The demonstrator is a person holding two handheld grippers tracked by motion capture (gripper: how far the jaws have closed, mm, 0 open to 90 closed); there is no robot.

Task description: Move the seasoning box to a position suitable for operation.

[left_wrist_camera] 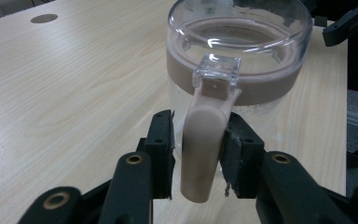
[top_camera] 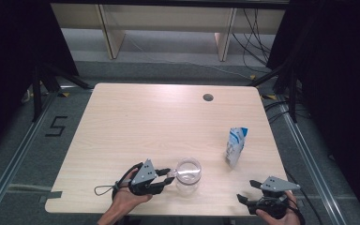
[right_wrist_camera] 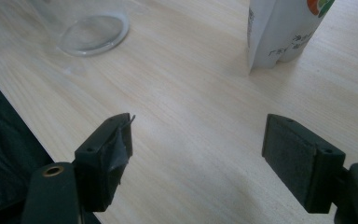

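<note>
Right between the jaws of the left gripper hangs the beige handle of a clear glass jug with a brown band under its rim; the right-hand pad touches the handle's side while a small gap shows at the left-hand pad, so the jaws stand slightly open around it rather than clamped. Beyond the jaw tips the jug rests upright on the light wooden table. Meanwhile the right gripper holds its jaws wide apart over bare tabletop, with a white and blue standing pouch well ahead of the right-hand jaw and the jug's glass base ahead of the left-hand one
</note>
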